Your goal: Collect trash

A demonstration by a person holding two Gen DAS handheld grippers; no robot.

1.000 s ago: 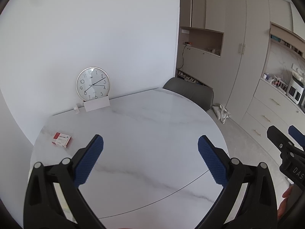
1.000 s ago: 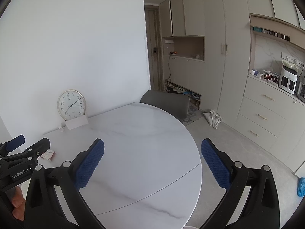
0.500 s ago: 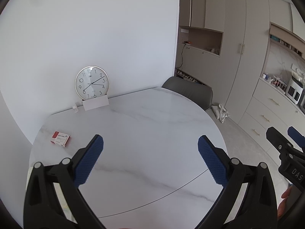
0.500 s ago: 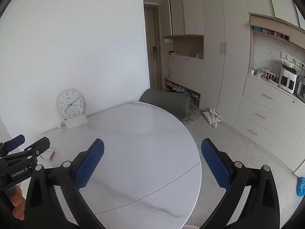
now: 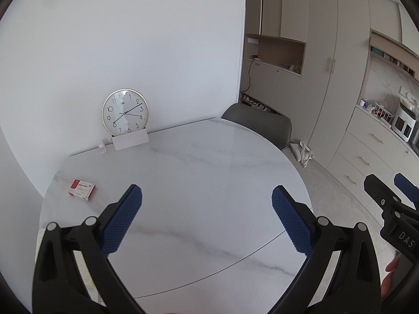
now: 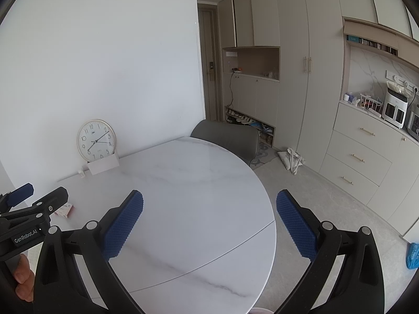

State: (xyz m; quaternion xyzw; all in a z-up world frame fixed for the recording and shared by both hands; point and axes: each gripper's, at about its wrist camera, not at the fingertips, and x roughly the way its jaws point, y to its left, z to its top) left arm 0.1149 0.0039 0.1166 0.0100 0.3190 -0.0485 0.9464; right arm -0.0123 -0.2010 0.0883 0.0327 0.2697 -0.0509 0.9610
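A small red and white carton (image 5: 82, 189) lies flat on the left part of the round white marble table (image 5: 199, 172). It also shows in the right wrist view (image 6: 64, 210), partly hidden behind the left gripper. My left gripper (image 5: 207, 217) is open and empty, held above the table's near side, right of the carton. My right gripper (image 6: 209, 221) is open and empty above the table's right front edge. A tiny white bottle (image 5: 102, 148) stands by the wall.
A round wall clock (image 5: 125, 112) leans on the wall behind a white card (image 5: 130, 140). A grey chair (image 5: 258, 125) stands at the table's far side. Cabinets (image 6: 301, 83) and drawers (image 6: 358, 154) line the right. A white bag (image 6: 292, 158) and a blue item (image 6: 413, 255) lie on the floor.
Both grippers have drifted slightly; the view shifts a little, and the carton and clock sit slightly further left. Both stay open and empty.
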